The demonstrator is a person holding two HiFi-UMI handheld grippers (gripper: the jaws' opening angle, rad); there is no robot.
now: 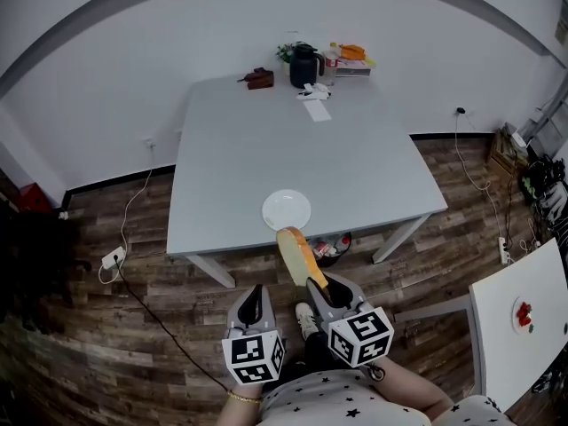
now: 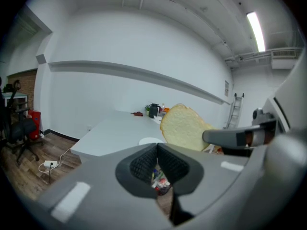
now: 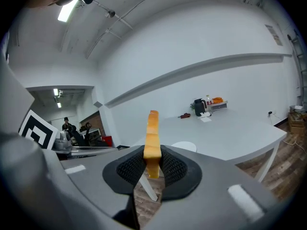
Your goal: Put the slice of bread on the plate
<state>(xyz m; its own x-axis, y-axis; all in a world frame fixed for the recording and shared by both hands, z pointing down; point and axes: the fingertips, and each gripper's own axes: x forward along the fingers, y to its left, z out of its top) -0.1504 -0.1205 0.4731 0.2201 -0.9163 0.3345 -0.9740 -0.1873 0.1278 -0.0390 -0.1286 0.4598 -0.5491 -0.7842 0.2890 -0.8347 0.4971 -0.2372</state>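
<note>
A slice of bread (image 1: 300, 254) stands on edge, and my right gripper (image 1: 318, 284) is shut on its lower end. In the right gripper view the slice (image 3: 152, 138) rises crust-on between the pads. The white plate (image 1: 286, 209) lies empty near the front edge of the grey table (image 1: 355, 167), just beyond the bread. My left gripper (image 1: 256, 293) hangs beside the right one, over the floor short of the table. Its pads are together with nothing between them (image 2: 157, 162). From the left gripper view the bread (image 2: 184, 127) shows its pale face, with the plate (image 2: 151, 141) behind it.
A dark kettle (image 1: 304, 65), a small brown object (image 1: 259, 79), papers (image 1: 314, 109) and an orange item (image 1: 352, 52) sit at the table's far edge. A second white table (image 1: 519, 327) stands at the right. A cable and power strip (image 1: 113, 257) lie on the wooden floor.
</note>
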